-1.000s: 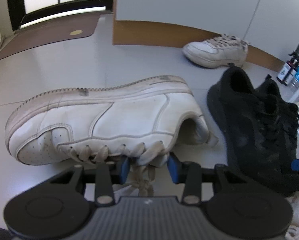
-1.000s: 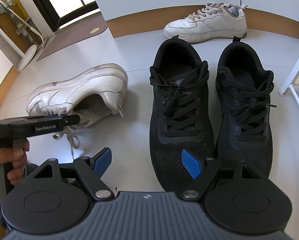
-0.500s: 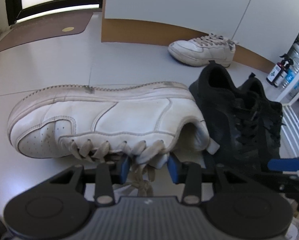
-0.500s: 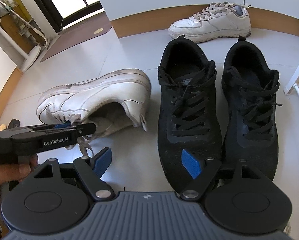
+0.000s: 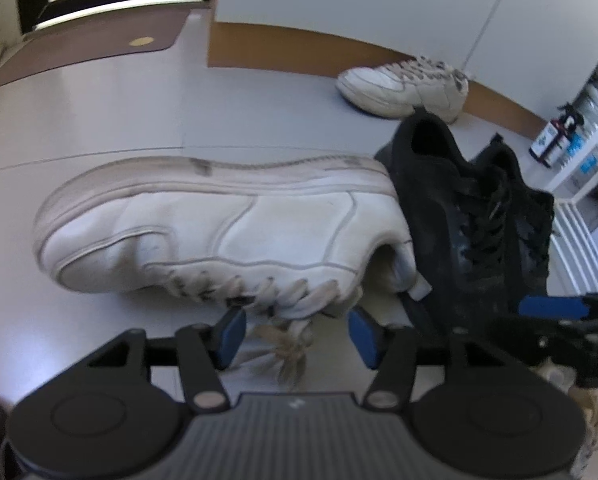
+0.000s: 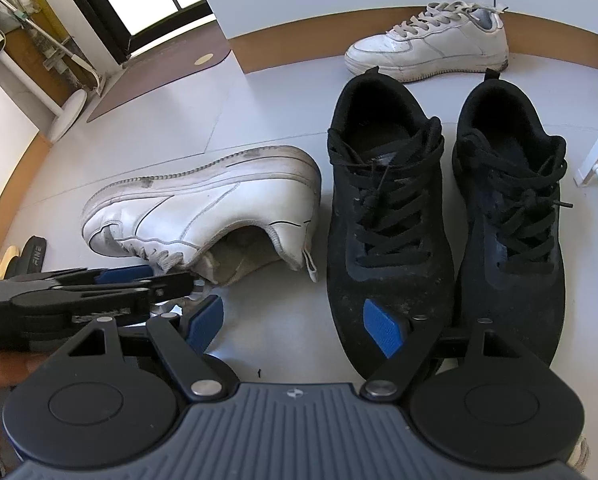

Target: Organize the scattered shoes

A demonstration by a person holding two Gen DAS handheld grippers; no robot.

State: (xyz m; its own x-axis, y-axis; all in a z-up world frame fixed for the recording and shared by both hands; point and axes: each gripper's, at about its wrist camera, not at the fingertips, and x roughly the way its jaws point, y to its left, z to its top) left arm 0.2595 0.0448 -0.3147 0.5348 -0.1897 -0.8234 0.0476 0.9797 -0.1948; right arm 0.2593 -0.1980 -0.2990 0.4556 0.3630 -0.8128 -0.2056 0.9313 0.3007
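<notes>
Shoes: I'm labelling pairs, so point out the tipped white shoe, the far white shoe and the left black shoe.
Tipped white shoe [image 6: 219, 208], right wrist view, side panel.
Far white shoe [image 6: 431, 46], right wrist view, side panel.
Left black shoe [image 6: 383, 216], right wrist view, laces.

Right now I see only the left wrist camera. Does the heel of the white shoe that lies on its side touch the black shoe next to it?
Observer: It seems not. The right wrist view shows a thin dark gap between the white shoe on its side and the nearer black shoe.
Operator: The second black shoe is half hidden for me.
Observer: The other black shoe stands upright beside the first, parallel, with both toes toward the camera.
Operator: And the right gripper?
Observer: The right gripper is open by the nearer black shoe's toe, with only floor between its fingers.
</notes>
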